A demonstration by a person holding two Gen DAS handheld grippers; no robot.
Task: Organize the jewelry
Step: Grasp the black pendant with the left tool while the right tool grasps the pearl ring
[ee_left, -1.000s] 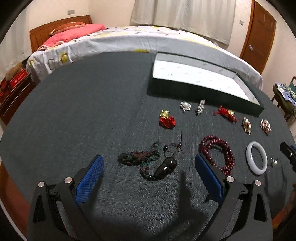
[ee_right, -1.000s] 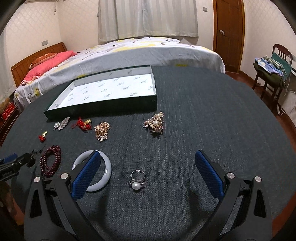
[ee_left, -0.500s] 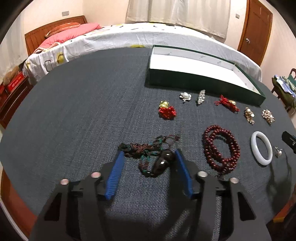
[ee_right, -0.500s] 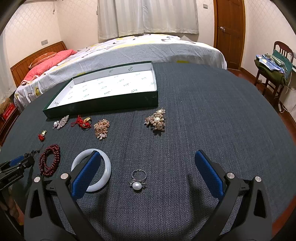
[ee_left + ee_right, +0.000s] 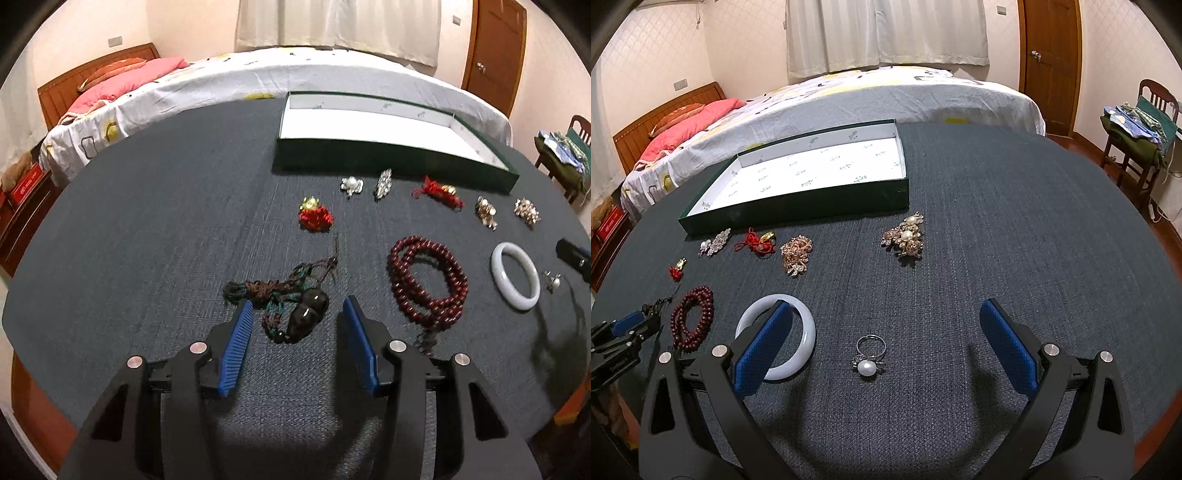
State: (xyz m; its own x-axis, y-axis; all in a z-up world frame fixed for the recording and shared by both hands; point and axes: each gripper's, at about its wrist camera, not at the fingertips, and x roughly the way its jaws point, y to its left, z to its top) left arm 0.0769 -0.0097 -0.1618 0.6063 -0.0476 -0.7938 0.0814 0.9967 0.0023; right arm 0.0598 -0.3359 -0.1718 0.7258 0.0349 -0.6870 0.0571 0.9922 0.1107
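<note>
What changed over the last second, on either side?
The left gripper narrowed from wide open around the dark pendant necklace; its pads show gaps, not gripping. The right gripper stayed open over the pearl ring. All jewelry stayed put.

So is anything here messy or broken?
Nothing looks broken. The cord necklace with the dark pendant lies in a tangled heap between the left gripper's pads, and the tray holds no jewelry yet.

left gripper (image 5: 298, 314): jaws half-closed around dark pendant (image 5: 309, 312), pads not touching | beads (image 5: 428, 284) right | box (image 5: 388, 155) far, on cloth (image 5: 166, 240)
</note>
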